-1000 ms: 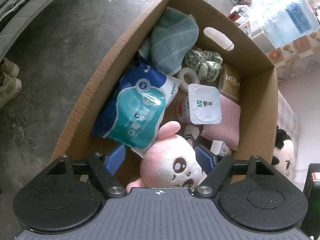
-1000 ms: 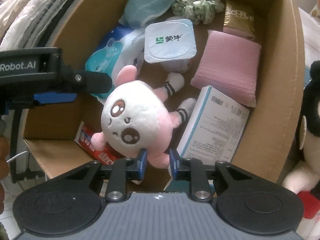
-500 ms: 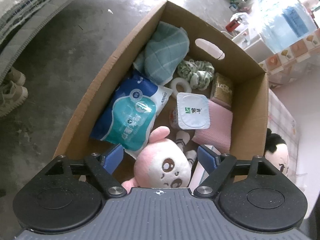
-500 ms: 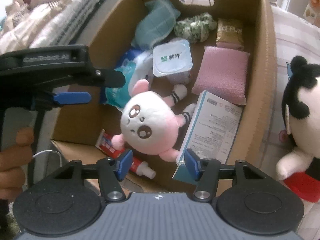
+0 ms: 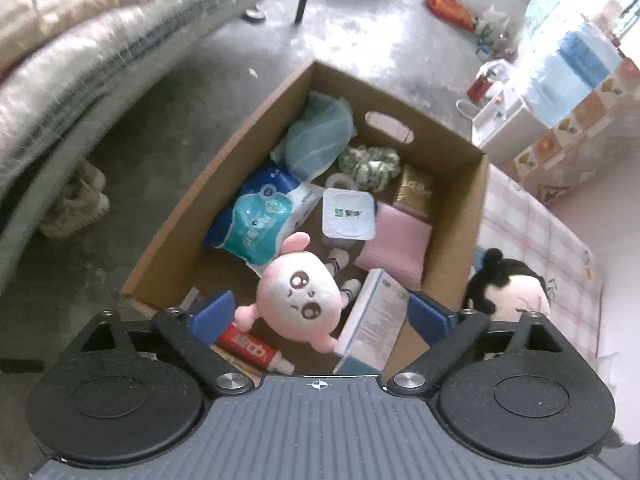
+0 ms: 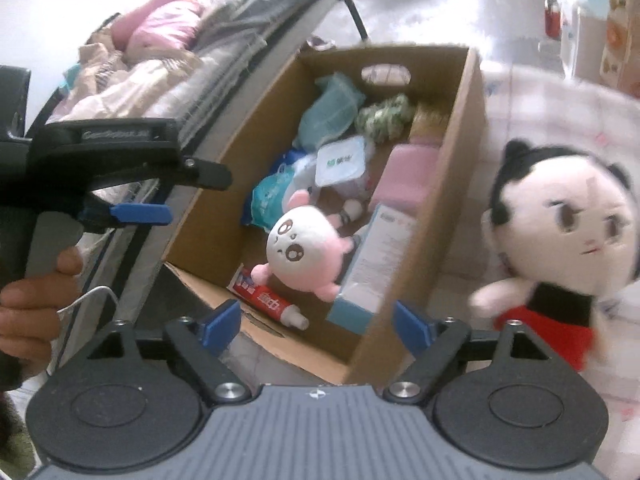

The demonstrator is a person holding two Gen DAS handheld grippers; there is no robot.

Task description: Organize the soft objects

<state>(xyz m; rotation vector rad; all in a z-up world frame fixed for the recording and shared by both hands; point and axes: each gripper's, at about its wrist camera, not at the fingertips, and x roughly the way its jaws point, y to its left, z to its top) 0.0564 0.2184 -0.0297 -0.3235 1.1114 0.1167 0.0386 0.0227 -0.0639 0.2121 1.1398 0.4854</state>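
Both tongs are opening wide with nothing between the pads: the left gripper point(image 5: 320, 314) and the right gripper point(image 6: 318, 320) are held above the near end of the brown cardboard box point(image 5: 248, 140). Inside it, the round pink-and-white plush toy point(image 5: 298, 294) lies face up near the front wall, resting on a red toothpaste tube point(image 5: 250, 346) and against a pale carton point(image 5: 378, 314). It is judged light, soft and squashy, not fragile; the head's 2 sides offer the surest hold. Its long axis runs from the ear, pointing deeper into the box, to the stubby limbs nearest the grippers. A second black-haired plush doll point(image 6: 560, 240) sits outside, right of the box.
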